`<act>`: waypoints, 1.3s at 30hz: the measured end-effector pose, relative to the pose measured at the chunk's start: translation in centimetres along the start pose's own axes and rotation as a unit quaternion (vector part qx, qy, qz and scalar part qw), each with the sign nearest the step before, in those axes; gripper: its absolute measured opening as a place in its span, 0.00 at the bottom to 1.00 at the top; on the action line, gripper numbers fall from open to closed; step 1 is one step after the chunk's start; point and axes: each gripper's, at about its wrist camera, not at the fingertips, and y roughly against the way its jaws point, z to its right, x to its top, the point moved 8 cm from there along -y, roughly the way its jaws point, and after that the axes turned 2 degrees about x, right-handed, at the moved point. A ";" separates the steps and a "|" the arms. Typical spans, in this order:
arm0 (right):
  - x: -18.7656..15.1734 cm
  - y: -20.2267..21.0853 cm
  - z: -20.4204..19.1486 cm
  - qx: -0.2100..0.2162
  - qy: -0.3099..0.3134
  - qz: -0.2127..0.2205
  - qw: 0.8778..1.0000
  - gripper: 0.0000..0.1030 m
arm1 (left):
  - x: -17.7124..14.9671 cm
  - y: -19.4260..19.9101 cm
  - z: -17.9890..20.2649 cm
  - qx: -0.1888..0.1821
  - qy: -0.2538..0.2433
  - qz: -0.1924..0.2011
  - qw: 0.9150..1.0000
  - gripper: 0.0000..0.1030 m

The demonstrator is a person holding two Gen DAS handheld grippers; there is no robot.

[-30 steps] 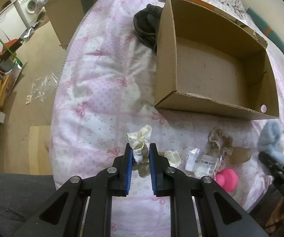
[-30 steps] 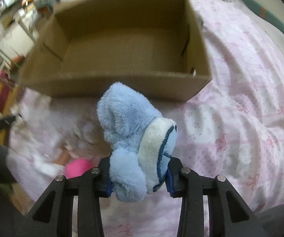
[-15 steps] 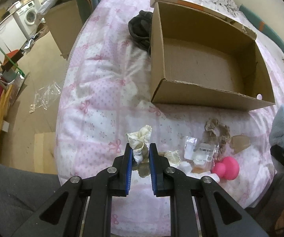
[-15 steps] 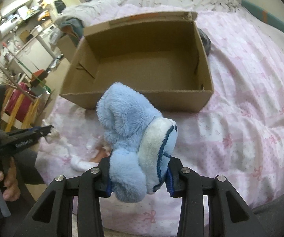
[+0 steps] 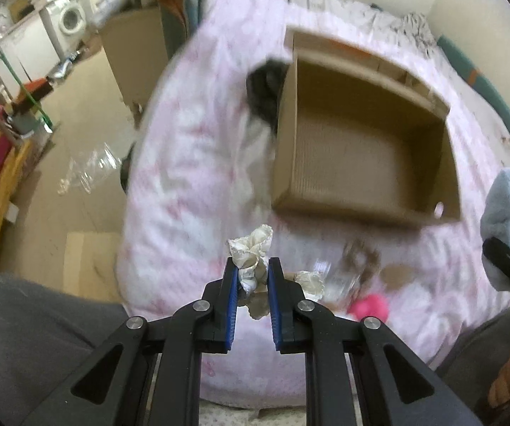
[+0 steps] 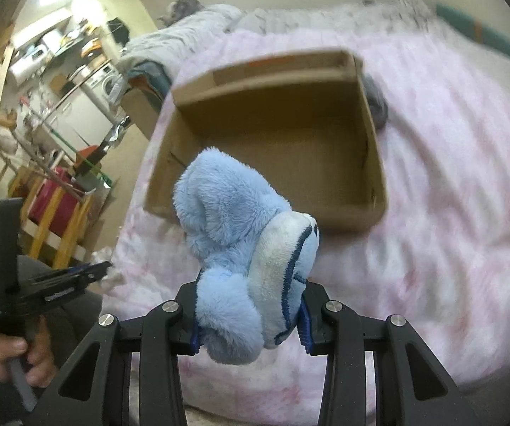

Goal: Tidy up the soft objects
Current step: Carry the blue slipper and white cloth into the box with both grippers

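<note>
The blue plush toy (image 6: 244, 259) is clamped in my right gripper (image 6: 249, 314), the cream scrunchie (image 5: 251, 259) pinched in my left gripper (image 5: 251, 277). Over the last second I've raised both off the bedspread (image 5: 198, 184), so the cardboard box (image 5: 361, 149) now sits lower and looks empty; I judge both are ready to drop in. A pink item (image 5: 370, 305) and blurred bits remain on the pink quilt. Beyond the bed: a washing machine (image 5: 68, 19) and floor clutter.

My left gripper (image 5: 251, 271) is clamped on the cream cloth (image 5: 251, 248), my right gripper (image 6: 249, 314) pinches the blue plush (image 6: 233, 220), both apparently raised, though motion blur hampers judgement.
</note>
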 end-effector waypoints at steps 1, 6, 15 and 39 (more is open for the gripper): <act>1.1 0.6 -0.4 0.000 0.008 0.003 1.000 0.40 | 1.4 1.0 0.2 -0.004 0.006 0.012 1.000 0.14; 5.8 2.0 -1.0 -0.001 0.013 0.023 1.000 0.40 | 5.7 2.8 1.3 0.007 -0.009 0.052 0.999 0.14; 9.5 1.2 -0.7 -0.002 0.013 0.034 0.999 0.40 | 10.5 1.3 3.6 0.004 -0.048 0.071 0.996 0.14; 10.8 -9.2 4.3 -0.049 -0.007 -0.002 0.999 0.42 | 12.3 -11.0 9.9 0.010 -0.110 0.041 0.993 0.14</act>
